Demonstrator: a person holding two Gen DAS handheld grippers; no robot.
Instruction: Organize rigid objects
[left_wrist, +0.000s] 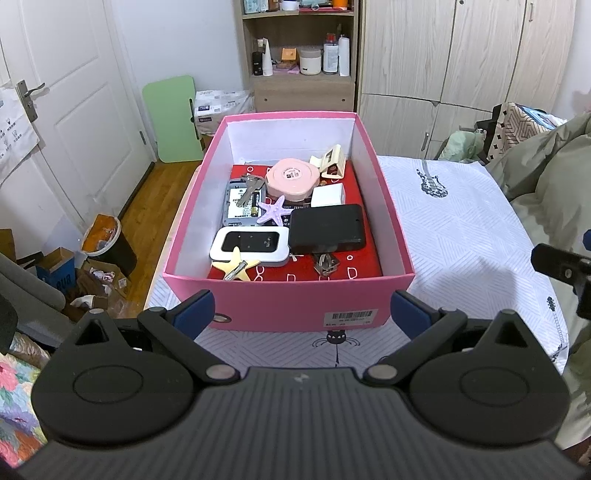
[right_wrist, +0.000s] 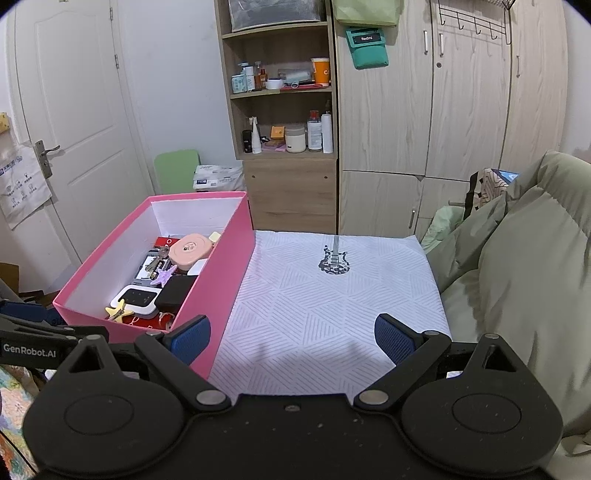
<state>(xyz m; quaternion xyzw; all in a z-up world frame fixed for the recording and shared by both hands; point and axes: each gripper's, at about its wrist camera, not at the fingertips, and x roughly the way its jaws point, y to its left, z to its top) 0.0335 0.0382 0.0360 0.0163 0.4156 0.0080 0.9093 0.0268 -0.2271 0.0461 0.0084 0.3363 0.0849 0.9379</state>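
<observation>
A pink cardboard box (left_wrist: 280, 306) (right_wrist: 218, 280) sits on the white patterned cloth. Inside lie a white wifi router (left_wrist: 251, 244) (right_wrist: 137, 297), a black flat case (left_wrist: 327, 229) (right_wrist: 175, 291), a round pink case (left_wrist: 292, 178) (right_wrist: 190, 250), a purple starfish (left_wrist: 272, 210), a yellow star clip (left_wrist: 235, 264) (right_wrist: 118, 310), keys (left_wrist: 251, 186) and a small white cube (left_wrist: 328, 195). My left gripper (left_wrist: 302, 314) is open in front of the box's near wall, holding nothing. My right gripper (right_wrist: 292, 339) is open over bare cloth right of the box, holding nothing.
The cloth (right_wrist: 332, 295) with a guitar print (right_wrist: 333, 260) covers a small table. Green bedding (right_wrist: 524, 266) rises on the right. A wooden shelf unit (right_wrist: 284, 122) and wardrobe (right_wrist: 443, 110) stand behind. A bin (left_wrist: 107, 240) and cartons clutter the floor at left.
</observation>
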